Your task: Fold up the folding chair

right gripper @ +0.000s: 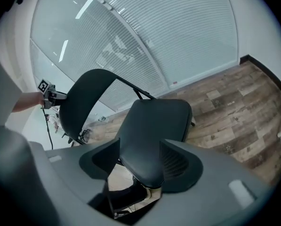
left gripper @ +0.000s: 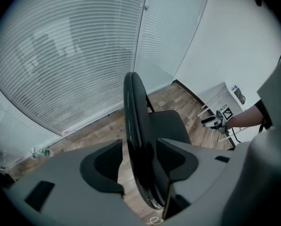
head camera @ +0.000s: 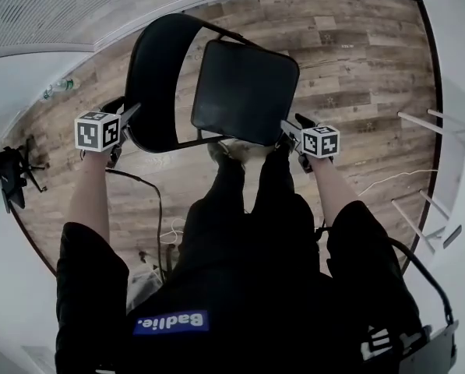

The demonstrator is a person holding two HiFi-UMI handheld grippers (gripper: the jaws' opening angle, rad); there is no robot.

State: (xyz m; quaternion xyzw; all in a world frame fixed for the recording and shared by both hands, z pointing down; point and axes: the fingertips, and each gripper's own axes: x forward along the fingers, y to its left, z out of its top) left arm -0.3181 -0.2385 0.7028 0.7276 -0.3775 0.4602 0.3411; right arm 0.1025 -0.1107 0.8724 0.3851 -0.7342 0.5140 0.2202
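A black folding chair stands unfolded on the wood floor in front of me. In the head view its curved backrest (head camera: pixel 150 76) is at the left and its seat (head camera: pixel 244 92) at the right. My left gripper (head camera: pixel 123 127) is at the backrest's near edge. The left gripper view shows that backrest (left gripper: pixel 133 126) edge-on between the open jaws of the left gripper (left gripper: pixel 140 161), with a slit of floor beside the left jaw. My right gripper (head camera: pixel 292 131) is at the seat's near right corner. In the right gripper view the seat's front edge (right gripper: pixel 149 135) lies between the right gripper's (right gripper: pixel 140 159) open jaws.
My dark trousers and light shoes (head camera: pixel 232 153) are just under the seat's front. A black cable (head camera: pixel 156 209) runs over the floor at the left. A white rack (head camera: pixel 438 131) stands at the right, a black stand (head camera: pixel 10 174) at the left, and window blinds (left gripper: pixel 74 55) behind the chair.
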